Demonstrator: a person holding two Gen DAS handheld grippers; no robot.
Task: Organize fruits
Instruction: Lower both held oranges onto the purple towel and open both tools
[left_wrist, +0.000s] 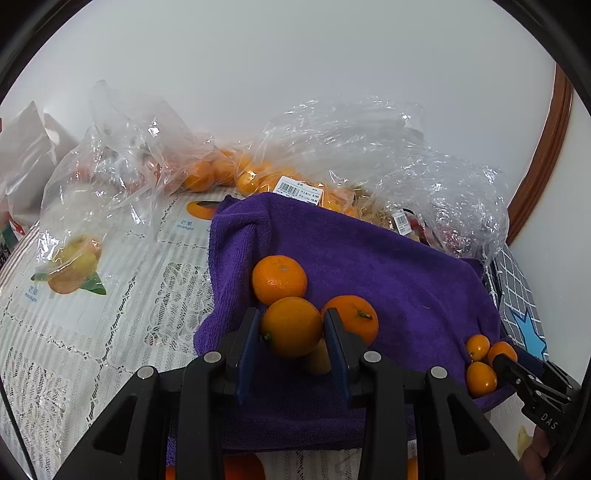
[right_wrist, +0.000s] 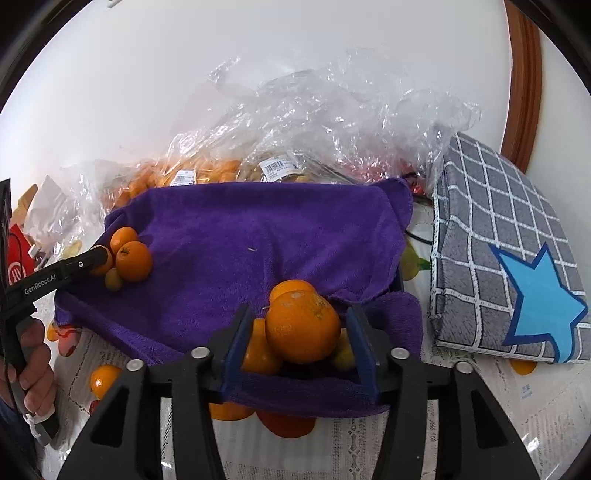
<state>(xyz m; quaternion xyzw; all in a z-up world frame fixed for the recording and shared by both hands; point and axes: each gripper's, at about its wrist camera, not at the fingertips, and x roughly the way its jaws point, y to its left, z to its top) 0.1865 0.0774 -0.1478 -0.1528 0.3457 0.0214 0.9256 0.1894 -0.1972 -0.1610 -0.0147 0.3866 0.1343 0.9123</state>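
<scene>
White wall backs a desk under a lace cloth, where a purple towel holds the sorted fruit. The left gripper has its fingers clamped on an orange; two more oranges sit touching it, one beyond the fingertips and one just outside the right finger, with a small yellowish fruit under the held one. The right gripper has its fingers parted around a top orange without pressing it — it rests on about three fruits.

Likely risks: that top orange may roll off the pile and over the towel's near edge, since nothing pinches it; on the left, letting go or lifting could nudge both neighbours. Several clear plastic bags of fruit lie past the towel, and one checked cloth beside it.
</scene>
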